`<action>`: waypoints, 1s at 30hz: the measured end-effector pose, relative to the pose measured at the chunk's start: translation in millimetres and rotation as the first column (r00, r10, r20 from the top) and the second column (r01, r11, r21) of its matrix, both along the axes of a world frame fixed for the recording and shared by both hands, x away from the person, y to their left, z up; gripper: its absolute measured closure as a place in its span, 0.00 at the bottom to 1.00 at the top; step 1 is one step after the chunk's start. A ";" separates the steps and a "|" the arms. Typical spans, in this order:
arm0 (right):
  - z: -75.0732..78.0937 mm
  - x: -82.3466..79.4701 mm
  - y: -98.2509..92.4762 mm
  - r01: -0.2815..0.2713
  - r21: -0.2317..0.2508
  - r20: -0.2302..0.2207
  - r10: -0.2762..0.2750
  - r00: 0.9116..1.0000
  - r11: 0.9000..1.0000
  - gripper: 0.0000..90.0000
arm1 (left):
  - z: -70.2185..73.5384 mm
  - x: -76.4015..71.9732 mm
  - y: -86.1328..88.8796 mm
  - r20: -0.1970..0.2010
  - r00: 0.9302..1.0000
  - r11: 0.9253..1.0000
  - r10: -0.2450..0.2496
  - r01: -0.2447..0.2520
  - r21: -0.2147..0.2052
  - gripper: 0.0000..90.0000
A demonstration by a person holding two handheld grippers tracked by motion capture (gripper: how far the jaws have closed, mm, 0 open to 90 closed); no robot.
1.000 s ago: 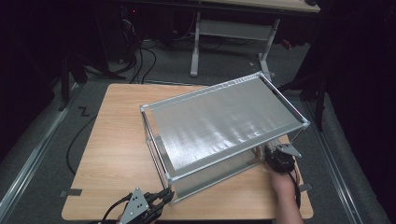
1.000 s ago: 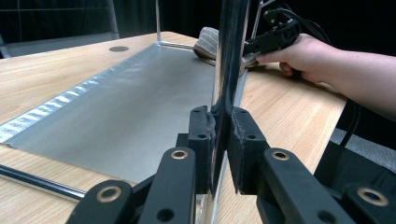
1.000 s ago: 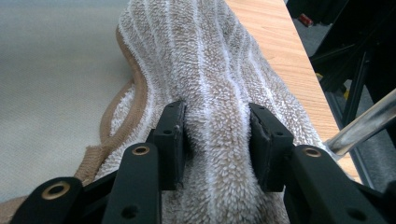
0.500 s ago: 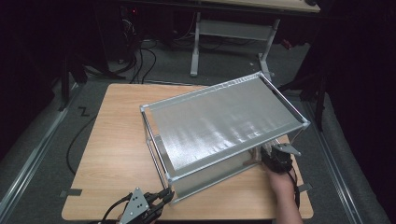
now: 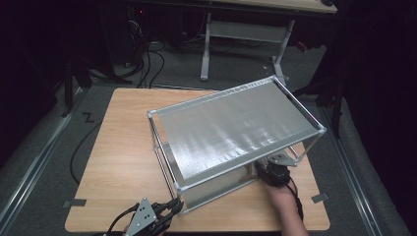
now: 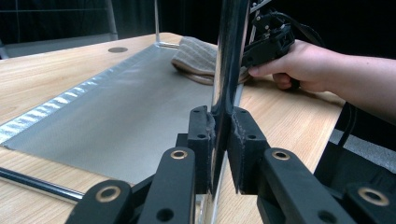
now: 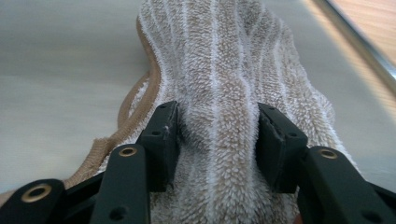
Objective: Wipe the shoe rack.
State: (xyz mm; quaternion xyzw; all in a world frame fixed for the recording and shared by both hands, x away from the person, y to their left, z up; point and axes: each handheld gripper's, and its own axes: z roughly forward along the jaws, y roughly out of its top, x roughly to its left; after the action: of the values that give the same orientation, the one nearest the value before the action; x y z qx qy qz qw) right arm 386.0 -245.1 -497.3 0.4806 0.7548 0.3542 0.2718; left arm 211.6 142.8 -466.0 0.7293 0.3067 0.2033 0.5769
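The left gripper (image 5: 169, 210) sits at the near edge of the surface (image 5: 118, 147), left of centre, and points toward the near left corner post of the metal shelf rack (image 5: 236, 130). In the left gripper view its jaws are clenched on that upright post (image 6: 229, 70), with a pad pressed on each side of the chromed tube.

The right hand (image 5: 285, 199) enters from the near edge toward the near right corner of the surface. It holds the right gripper (image 5: 270, 172) low and roughly level, reaching in under the rack's upper shelf from its near right side.

The high view gives the overall layout: the rack stands diagonally on the right half of the surface, and its upper shelf hides what lies beneath. The gripper views supply that content. The left gripper view shows a striped beige towel (image 6: 198, 58) lying on the rack's lower shelf (image 6: 116, 116), at the far end, with the right hand just beside it. The right gripper view shows the towel (image 7: 224, 93) bunched between the jaws, which have just been opening. The pads stand against the pile on either side; whether they press on it cannot be told.
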 end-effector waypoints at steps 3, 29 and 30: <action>-0.1 -4.9 13.8 -0.042 0.021 -0.015 0.042 0.999 0.999 0.53 | 0.0 0.1 0.0 0.000 1.000 1.000 -0.001 0.001 0.001 0.89; 1.8 -83.6 135.3 -0.446 0.009 -0.031 0.446 0.895 0.895 0.50 | -0.1 1.6 -0.4 -0.004 1.000 1.000 -0.004 0.004 -0.003 0.89; 2.1 -84.8 136.9 -0.455 0.011 -0.032 0.456 0.890 0.890 0.50 | -0.1 1.8 -0.4 -0.005 1.000 1.000 -0.004 0.004 -0.005 0.89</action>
State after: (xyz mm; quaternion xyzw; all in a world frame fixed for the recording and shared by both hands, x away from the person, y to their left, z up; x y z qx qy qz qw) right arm 301.2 -108.2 -495.2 0.2968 0.8503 0.4010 0.1675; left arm 213.4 142.5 -466.1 0.7289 0.3072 0.1998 0.5783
